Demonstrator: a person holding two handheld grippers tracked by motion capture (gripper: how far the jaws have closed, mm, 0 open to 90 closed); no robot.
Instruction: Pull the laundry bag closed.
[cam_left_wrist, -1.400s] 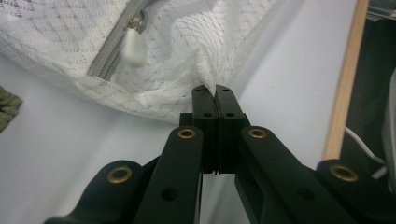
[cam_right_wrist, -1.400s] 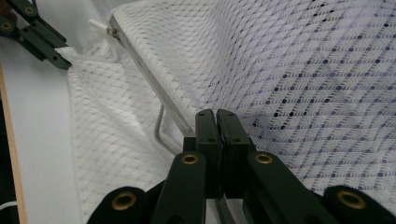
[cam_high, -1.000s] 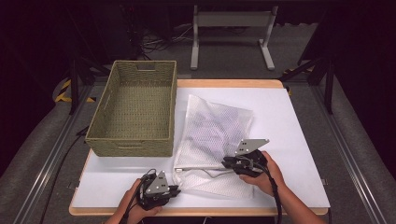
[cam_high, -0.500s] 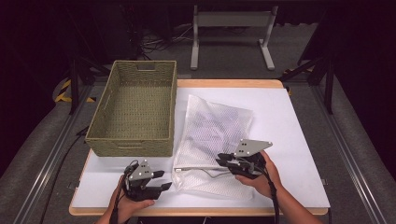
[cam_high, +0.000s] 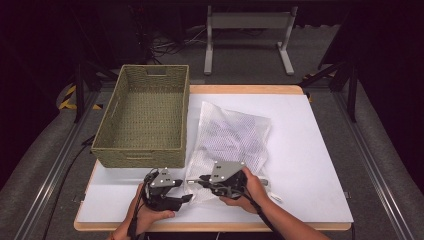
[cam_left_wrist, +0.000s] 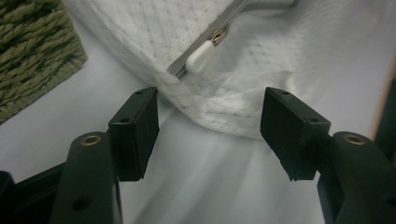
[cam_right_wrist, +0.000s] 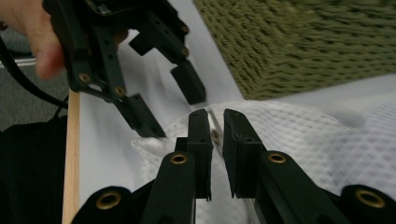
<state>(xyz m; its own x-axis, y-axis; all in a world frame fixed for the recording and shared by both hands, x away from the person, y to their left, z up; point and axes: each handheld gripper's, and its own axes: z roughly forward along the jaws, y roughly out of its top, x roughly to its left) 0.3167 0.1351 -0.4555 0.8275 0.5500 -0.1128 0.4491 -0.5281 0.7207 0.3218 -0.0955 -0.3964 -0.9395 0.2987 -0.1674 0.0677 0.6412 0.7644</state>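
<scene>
From the high view, your white mesh bag (cam_high: 227, 145) lies flat on the white table (cam_high: 310, 165), its left edge just beside the woven basket (cam_high: 145, 120). Your left gripper (cam_high: 182, 198) sits at the bag's near left corner, and your right gripper (cam_high: 200, 181) rests over the bag's near edge, close to the left one.

In the left gripper view, your left gripper (cam_left_wrist: 210, 135) has its jaws spread, and they have just been opening. Nothing sits between the pads; the table shows through the gap. The bag's corner (cam_left_wrist: 224, 102) lies just beyond the fingertips, apart from them, and its white zipper pull (cam_left_wrist: 200, 59) is a little farther off, on the zipper line. A corner of the basket (cam_left_wrist: 32, 51) shows at the upper left.

In the right gripper view, your right gripper (cam_right_wrist: 217, 126) has its jaws drawn close together, with a narrow gap left. The mesh bag (cam_right_wrist: 317, 140) lies under and around the tips, and a small brass zipper part (cam_right_wrist: 215, 136) sits at the gap. You cannot tell whether the pads are pinching it. Your left gripper (cam_right_wrist: 173, 107) hangs open just beyond, at the bag's corner.
</scene>
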